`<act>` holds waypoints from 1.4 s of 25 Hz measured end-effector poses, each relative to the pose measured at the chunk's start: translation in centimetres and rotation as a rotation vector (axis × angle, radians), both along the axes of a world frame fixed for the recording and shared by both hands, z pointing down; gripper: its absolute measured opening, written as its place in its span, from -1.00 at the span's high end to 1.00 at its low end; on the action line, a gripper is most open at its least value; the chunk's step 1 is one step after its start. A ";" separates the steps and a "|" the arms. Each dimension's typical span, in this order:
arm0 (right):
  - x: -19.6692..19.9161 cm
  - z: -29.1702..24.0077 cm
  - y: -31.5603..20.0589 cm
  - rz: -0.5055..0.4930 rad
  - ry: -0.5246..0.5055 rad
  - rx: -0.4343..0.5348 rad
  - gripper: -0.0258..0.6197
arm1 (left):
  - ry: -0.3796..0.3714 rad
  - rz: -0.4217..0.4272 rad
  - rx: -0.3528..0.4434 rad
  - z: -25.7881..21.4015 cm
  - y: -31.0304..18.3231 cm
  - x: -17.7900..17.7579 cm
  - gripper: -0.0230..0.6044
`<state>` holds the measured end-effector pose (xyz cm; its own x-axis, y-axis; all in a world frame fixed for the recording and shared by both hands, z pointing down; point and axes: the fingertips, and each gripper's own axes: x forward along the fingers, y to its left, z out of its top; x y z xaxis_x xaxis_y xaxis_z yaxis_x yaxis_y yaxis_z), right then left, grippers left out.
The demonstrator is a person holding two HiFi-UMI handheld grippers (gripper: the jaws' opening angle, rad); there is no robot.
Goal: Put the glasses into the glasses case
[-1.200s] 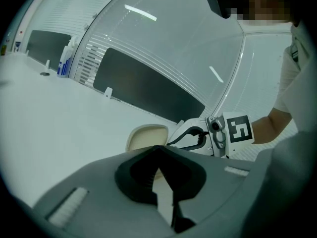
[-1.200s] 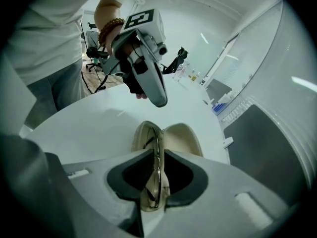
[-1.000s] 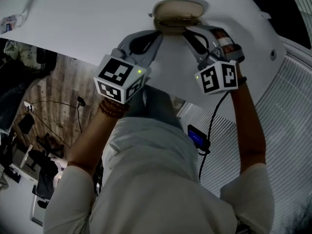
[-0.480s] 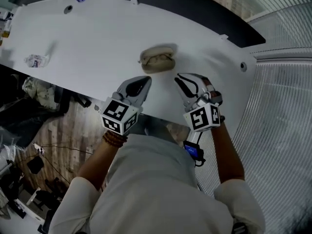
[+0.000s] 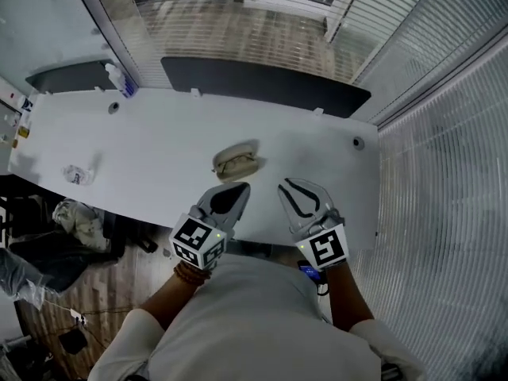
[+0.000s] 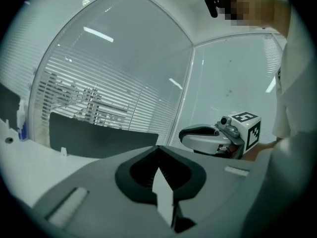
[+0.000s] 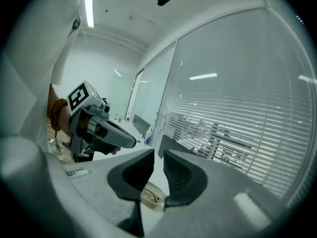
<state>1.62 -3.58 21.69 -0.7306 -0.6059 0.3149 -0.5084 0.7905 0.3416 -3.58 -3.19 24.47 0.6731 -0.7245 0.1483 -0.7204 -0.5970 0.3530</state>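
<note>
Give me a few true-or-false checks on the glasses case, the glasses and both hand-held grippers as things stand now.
1. The glasses case lies open on the white table. True.
2. The right hand-held gripper is clamped on the glasses. False: its jaws stand slightly apart with nothing between them.
3. The glasses lie inside the case. True.
4. The left hand-held gripper rests on the case. False: it is held clear of the case, on the person's side of it.
5. The case is the only thing on the table. False: a small crumpled thing lies near the table's left end.
</note>
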 end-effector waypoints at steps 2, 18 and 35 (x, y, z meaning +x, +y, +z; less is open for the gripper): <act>0.5 -2.7 0.0 0.031 -0.088 0.048 0.74 | 0.017 0.043 0.069 -2.7 -0.4 1.0 0.92; 5.3 -9.1 4.6 0.212 -0.503 -0.029 0.92 | 0.163 0.140 0.188 -9.7 3.7 6.1 0.92; 5.4 -8.9 3.8 0.200 -0.527 -0.041 0.92 | 0.140 0.108 0.192 -10.1 2.7 5.6 0.92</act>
